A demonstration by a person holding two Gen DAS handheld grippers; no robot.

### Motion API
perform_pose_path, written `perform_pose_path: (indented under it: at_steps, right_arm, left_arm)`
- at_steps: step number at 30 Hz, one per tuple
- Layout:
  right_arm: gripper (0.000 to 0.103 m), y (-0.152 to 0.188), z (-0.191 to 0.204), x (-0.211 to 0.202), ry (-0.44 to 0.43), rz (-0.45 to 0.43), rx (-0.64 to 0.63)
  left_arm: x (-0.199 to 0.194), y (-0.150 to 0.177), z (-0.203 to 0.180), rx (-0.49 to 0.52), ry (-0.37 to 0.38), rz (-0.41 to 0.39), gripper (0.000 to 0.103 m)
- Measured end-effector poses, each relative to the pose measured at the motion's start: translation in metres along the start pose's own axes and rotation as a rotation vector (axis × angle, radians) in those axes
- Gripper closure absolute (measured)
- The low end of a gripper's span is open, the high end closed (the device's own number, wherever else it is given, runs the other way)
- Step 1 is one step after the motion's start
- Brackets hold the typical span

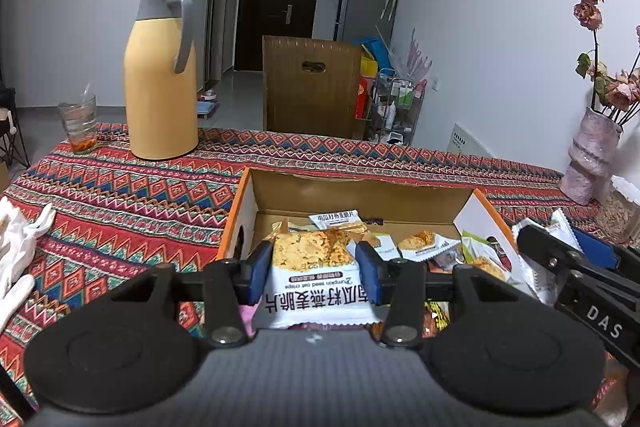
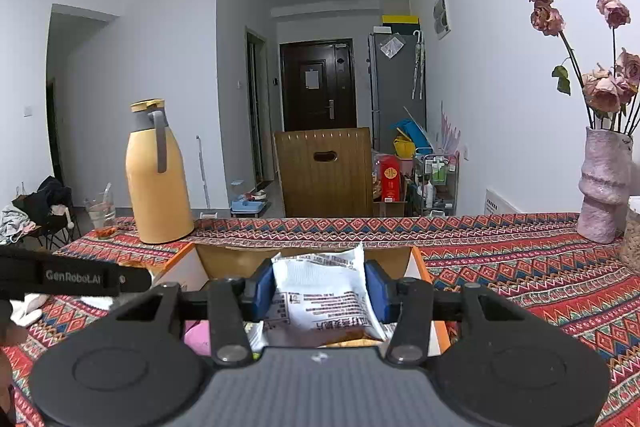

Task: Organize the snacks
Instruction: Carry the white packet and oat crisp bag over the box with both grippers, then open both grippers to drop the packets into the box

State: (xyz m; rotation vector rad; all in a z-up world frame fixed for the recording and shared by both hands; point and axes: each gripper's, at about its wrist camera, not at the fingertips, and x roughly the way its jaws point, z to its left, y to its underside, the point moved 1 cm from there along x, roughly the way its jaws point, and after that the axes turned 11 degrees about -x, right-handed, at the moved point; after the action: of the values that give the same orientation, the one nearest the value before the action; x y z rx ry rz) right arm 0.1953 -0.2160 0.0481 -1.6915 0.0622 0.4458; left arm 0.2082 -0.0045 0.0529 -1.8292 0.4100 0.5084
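My left gripper [image 1: 314, 271] is shut on a white packet of pumpkin seed oat crisps [image 1: 316, 283], held above the near edge of an open cardboard box [image 1: 360, 193] with orange rims. Several more snack packets [image 1: 424, 245] lie inside the box. My right gripper [image 2: 319, 289] is shut on another white snack packet [image 2: 324, 295], its printed back facing the camera, over the same box [image 2: 224, 257]. In the left wrist view the right gripper's black arm [image 1: 576, 267] reaches in from the right beside the box with its packet [image 1: 540, 267].
A yellow thermos jug [image 1: 160, 75] and a glass [image 1: 78, 125] stand at the far left of the patterned tablecloth [image 1: 120, 195]. A pink vase of dried roses [image 2: 602, 183] stands at the right. White gloves [image 1: 16, 247] lie at the left edge. A wooden chair [image 2: 326, 171] stands behind the table.
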Motion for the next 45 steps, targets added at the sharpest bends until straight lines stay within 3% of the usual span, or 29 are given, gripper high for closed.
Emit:
perform_pose_path:
  at_steps: [9,21,23,26,27,28,29,31,35,45]
  right_arm:
    - [0.056,0.012,-0.014,0.043,0.008,0.020,0.068]
    - [0.056,0.036,-0.003,0.068,-0.019,0.074,0.044]
    - [0.052,0.038,-0.004,0.070,-0.015,0.081,0.047]
    - [0.044,0.038,-0.005,0.070,-0.003,0.077,0.049]
    - [0.040,0.037,-0.005,0.069,-0.004,0.075,0.050]
    - [0.027,0.037,-0.006,0.068,-0.004,0.071,0.054]
    - [0.015,0.037,-0.006,0.066,0.001,0.065,0.058]
    - [0.012,0.036,-0.008,0.060,0.013,0.050,0.066]
    - [0.001,0.036,-0.013,0.055,0.008,0.046,0.095]
    - [0.000,0.035,-0.013,0.050,0.013,0.053,0.099]
  left_arm:
    - [0.035,0.005,0.001,-0.017,-0.013,-0.018,0.057]
    - [0.060,0.016,0.014,-0.033,-0.022,0.046,0.057]
    - [0.060,0.017,0.015,-0.037,-0.031,0.048,0.056]
    - [0.058,0.015,0.016,-0.044,-0.030,0.040,0.042]
    - [0.056,0.015,0.017,-0.047,-0.033,0.029,0.029]
    - [0.054,0.015,0.017,-0.048,-0.039,0.016,0.018]
    - [0.052,0.014,0.017,-0.051,-0.044,0.003,0.014]
    - [0.048,0.013,0.020,-0.064,-0.055,-0.013,0.000]
    - [0.044,0.011,0.023,-0.079,-0.060,-0.025,0.000]
    - [0.041,0.009,0.023,-0.078,-0.054,-0.018,0.000]
